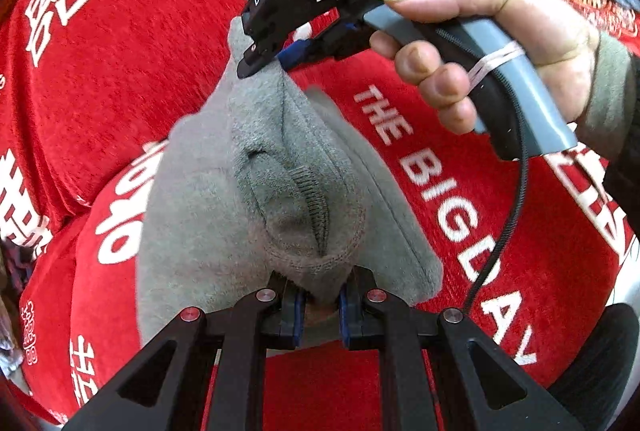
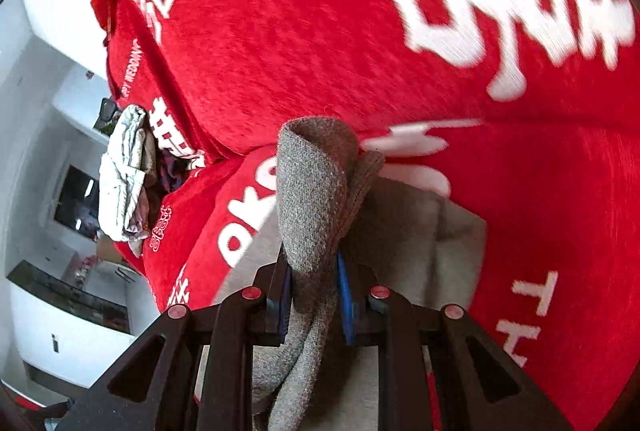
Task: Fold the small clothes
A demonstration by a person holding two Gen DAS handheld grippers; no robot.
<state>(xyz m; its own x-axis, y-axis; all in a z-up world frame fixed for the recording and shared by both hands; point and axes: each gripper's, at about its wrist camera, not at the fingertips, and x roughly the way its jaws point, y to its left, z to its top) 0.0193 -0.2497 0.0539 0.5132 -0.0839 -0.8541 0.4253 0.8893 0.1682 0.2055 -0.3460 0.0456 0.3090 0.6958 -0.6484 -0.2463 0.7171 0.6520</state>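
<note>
Red chenille cloth (image 1: 120,31) printed with white lettering covers the whole surface beneath both claws, humped in soft ridges; whether a bed or a desk lies under it cannot be told, and in the right wrist view a pale room and a heap of other laundry (image 2: 126,175) show beyond its edge. The grey garment (image 1: 256,183), a small fleecy piece with a stitched seam, hangs stretched between the two claws above the cloth. The left claw (image 1: 320,305) is closed on its near hem, fabric bunched between the blue pads. The right claw (image 1: 266,61), carried by a hand (image 1: 492,47), is closed on the far corner straight ahead of the left claw; in its own view the right claw (image 2: 314,291) pinches a rolled edge of the same grey garment (image 2: 316,191), the rest trailing below and to its right. The garment's long axis thus runs from one claw to the other, so neither is nearer: each holds an end. Judging by this, the next move likely depends on lowering both ends together so the piece lands flat on the cloth.
</note>
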